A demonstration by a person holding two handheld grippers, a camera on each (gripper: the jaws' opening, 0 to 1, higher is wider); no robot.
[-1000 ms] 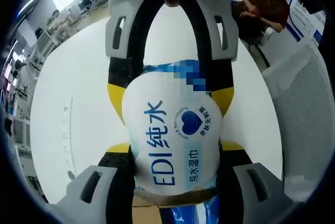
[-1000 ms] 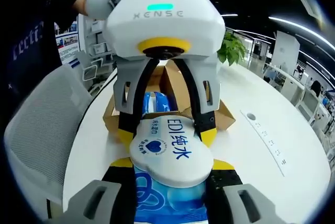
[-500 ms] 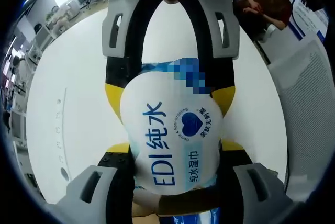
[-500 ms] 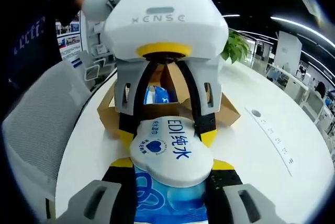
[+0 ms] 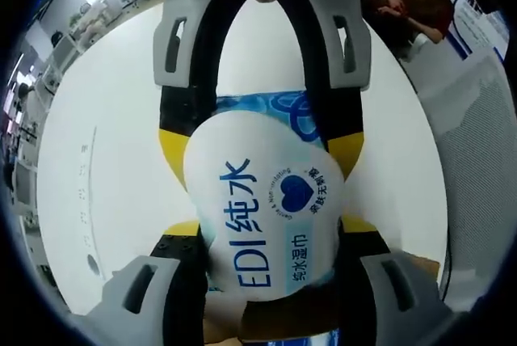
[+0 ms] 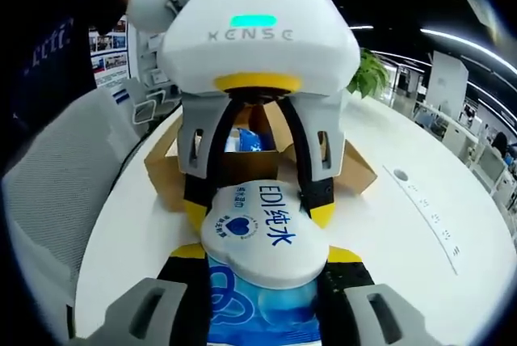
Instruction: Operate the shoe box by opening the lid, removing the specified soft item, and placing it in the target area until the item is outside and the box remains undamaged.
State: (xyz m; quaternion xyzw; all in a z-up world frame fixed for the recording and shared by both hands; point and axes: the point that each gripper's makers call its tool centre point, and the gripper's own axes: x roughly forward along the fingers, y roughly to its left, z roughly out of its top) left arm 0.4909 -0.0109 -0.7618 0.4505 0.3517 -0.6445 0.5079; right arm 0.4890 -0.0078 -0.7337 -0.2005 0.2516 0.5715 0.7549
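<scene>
Both tools, left and right, clench the wipes pack from opposite ends, clear of the open shoe box behind it, ready for placing on the worktop.

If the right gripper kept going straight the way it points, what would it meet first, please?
Most likely the left gripper, facing it across the wet wipes pack both hold; the open cardboard box lies behind.

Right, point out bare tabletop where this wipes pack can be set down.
Bare white table lies right of the open cardboard box, out to the edge. Crowded: the box, and both grippers' jaws closed on the wet wipes pack.
</scene>
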